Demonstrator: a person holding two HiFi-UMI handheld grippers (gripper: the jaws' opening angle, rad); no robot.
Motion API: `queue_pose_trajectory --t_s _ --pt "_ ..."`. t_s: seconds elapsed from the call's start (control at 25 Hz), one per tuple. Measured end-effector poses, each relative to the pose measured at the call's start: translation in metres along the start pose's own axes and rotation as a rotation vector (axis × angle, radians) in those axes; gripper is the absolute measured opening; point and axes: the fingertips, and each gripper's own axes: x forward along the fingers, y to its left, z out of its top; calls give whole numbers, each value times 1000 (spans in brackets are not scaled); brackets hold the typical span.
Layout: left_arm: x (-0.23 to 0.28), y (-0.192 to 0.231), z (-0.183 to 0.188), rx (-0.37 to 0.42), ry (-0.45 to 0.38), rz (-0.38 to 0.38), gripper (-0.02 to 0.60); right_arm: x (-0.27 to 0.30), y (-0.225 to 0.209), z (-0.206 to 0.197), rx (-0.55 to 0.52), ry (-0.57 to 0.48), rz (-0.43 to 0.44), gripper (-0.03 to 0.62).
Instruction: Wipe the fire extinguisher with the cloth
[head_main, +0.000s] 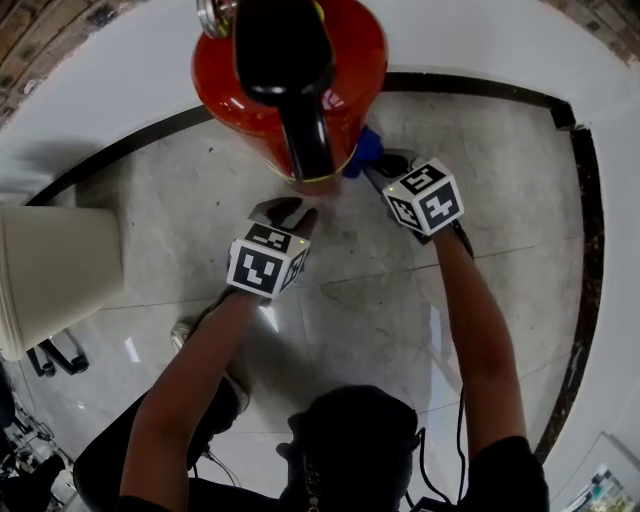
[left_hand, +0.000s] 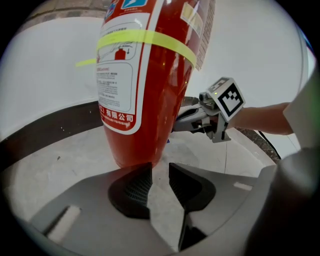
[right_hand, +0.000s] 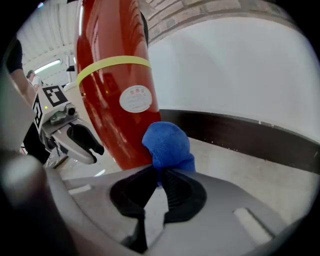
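- The floor (head_main: 380, 300) is pale polished stone in large tiles and glossy enough to throw glare. A dark curved band (head_main: 480, 88) edges it, and beyond that rises a smooth white wall (right_hand: 240, 70) with brick above.
- The fire extinguisher (head_main: 360, 60) stands upright on the floor near that band. It is a shiny red cylinder with a black handle on top, a yellow band (left_hand: 145, 40) round it and a white printed label (left_hand: 117, 85).
- A cream container (head_main: 50, 270) stands well apart at my left.
- My left gripper (left_hand: 160, 172) has its ribbed black pads a narrow gap apart with only bare floor between them. Its tips sit just beside the extinguisher's base, and I can't tell whether they touch it.
- My right gripper (right_hand: 160, 172) is clamped on the cloth (right_hand: 167, 145), a soft blue bunched wad that bulges past the jaw tips and presses against the lower red body on the extinguisher's right.
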Motion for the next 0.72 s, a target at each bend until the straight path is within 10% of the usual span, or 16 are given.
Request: queue_pose_trajectory --t_s 0.72 --pt "-1 -16 -7 36 -22 -94 170 -3 114 -36 -271 145 276 32"
